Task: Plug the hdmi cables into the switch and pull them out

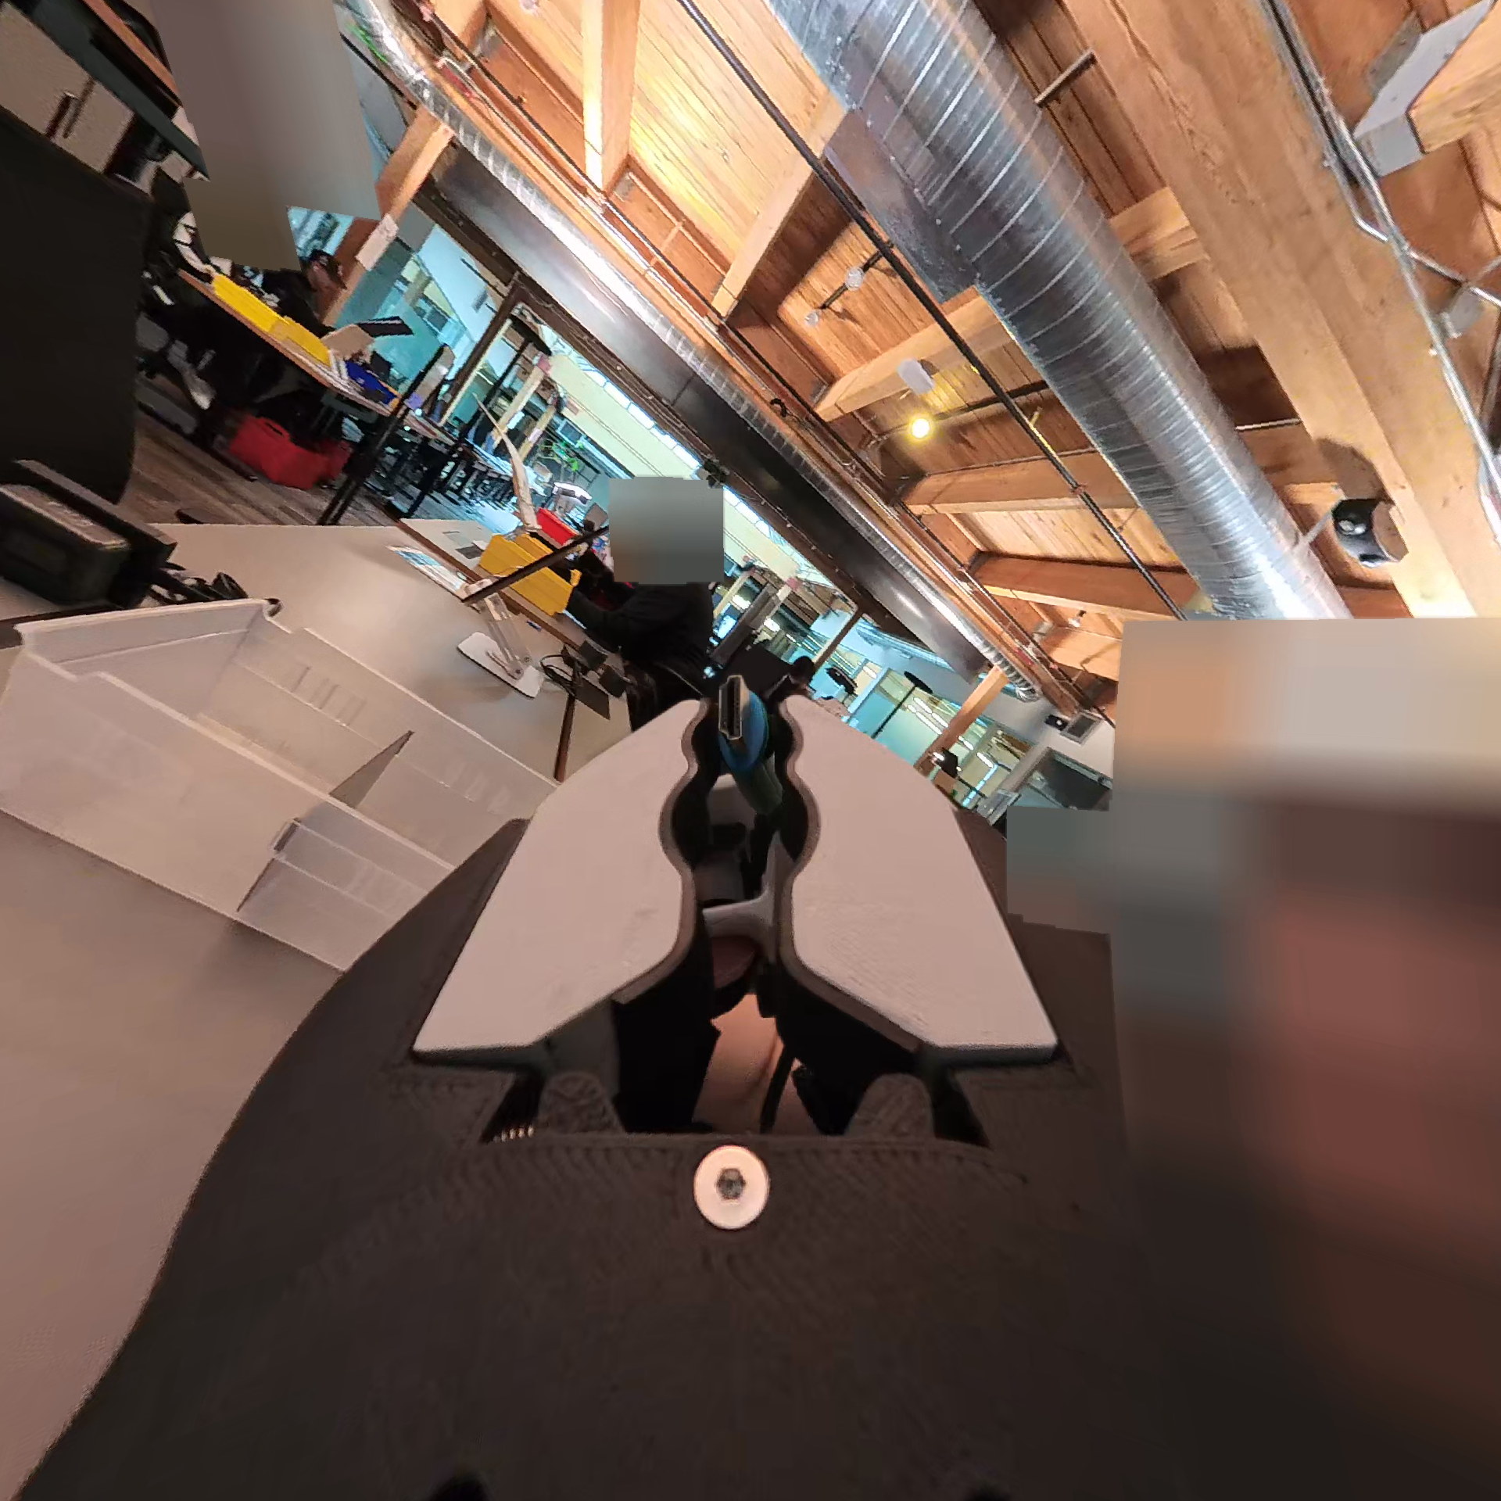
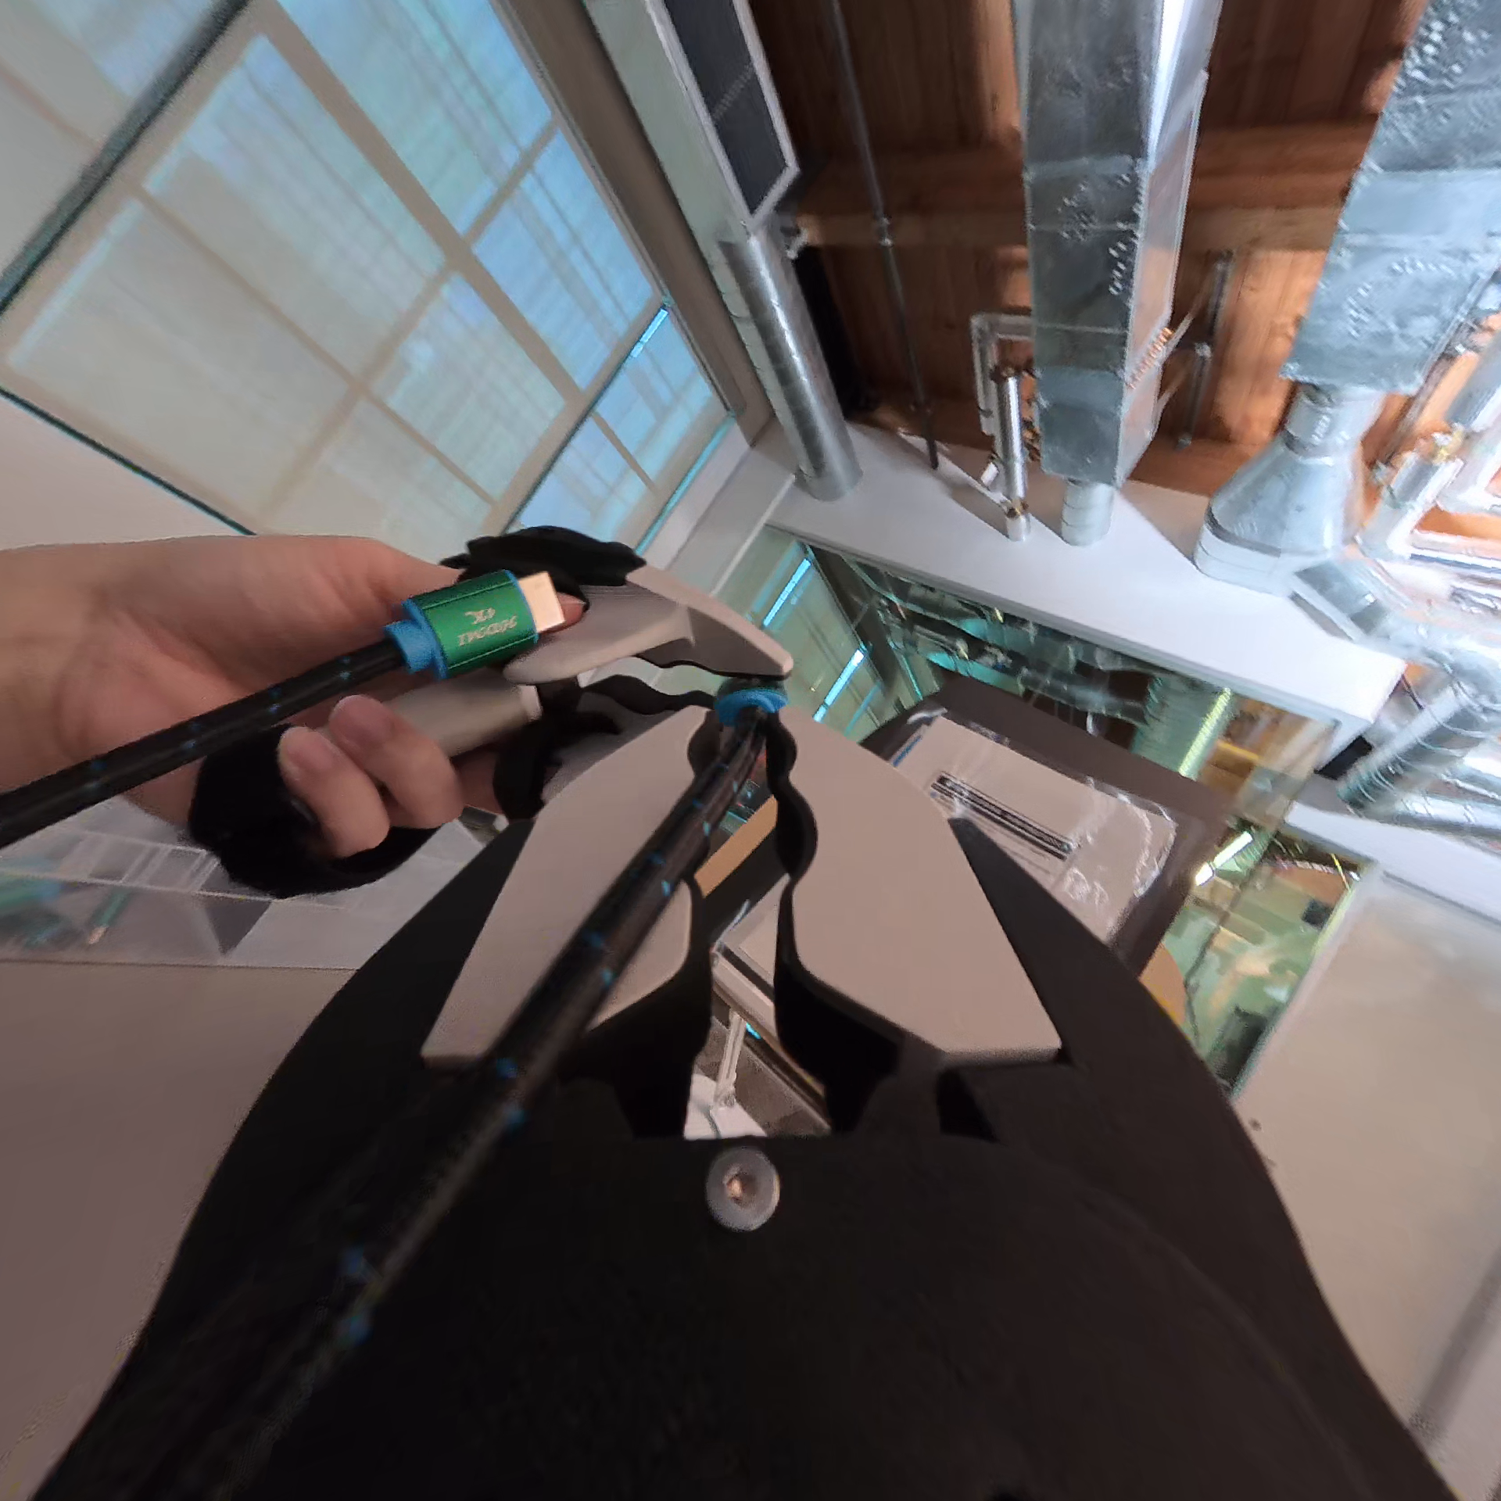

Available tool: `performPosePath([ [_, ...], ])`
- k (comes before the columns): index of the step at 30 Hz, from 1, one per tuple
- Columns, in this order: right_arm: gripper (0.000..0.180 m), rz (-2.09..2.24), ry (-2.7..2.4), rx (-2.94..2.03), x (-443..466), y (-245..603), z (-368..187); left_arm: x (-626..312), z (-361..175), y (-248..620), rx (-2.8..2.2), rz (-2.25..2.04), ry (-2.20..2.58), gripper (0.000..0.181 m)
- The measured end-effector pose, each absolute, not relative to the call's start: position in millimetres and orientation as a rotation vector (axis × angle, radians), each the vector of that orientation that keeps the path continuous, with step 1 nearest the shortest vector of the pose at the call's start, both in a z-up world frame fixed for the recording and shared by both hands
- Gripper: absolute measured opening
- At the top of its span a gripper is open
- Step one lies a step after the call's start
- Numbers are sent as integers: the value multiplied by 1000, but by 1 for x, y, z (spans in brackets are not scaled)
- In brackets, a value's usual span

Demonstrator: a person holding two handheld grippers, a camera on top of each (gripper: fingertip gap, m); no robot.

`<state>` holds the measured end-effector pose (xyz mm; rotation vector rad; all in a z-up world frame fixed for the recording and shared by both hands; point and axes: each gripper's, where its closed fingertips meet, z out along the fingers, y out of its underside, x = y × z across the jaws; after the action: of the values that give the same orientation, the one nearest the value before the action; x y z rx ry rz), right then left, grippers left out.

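Note:
Both grippers are raised and point up toward the ceiling. My left gripper [image 1: 742,731] is shut on an HDMI plug [image 1: 729,713], whose metal tip sticks out past the fingertips above a blue collar. My right gripper [image 2: 741,724] is shut on a black braided HDMI cable [image 2: 617,910] just below its blue collar [image 2: 743,702]. The cable runs back between the fingers. The left gripper [image 2: 763,670] meets that collar from the left, held by a hand [image 2: 203,650]. A second green HDMI plug [image 2: 471,625] lies across that hand. No switch is in view.
A white plastic organiser [image 1: 203,772] stands on the pale table [image 1: 122,1137] to the left. A black device [image 1: 57,544] sits at the table's far left. People work at tables further back. Ducts and wooden beams fill the ceiling, and a large window [image 2: 325,284] is at the left.

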<state>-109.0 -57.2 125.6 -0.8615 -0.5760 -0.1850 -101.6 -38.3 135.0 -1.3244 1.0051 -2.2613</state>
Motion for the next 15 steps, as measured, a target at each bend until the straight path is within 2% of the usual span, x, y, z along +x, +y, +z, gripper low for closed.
performPosePath([
  [1,9,-204,-560,-880,-107,-55,126,-101,134,-37,-1334,-2252,995,12],
  [15,7,-283,-575,-973,-102,-43,119,-95,126,-31,-1402,-2187,946,12],
])
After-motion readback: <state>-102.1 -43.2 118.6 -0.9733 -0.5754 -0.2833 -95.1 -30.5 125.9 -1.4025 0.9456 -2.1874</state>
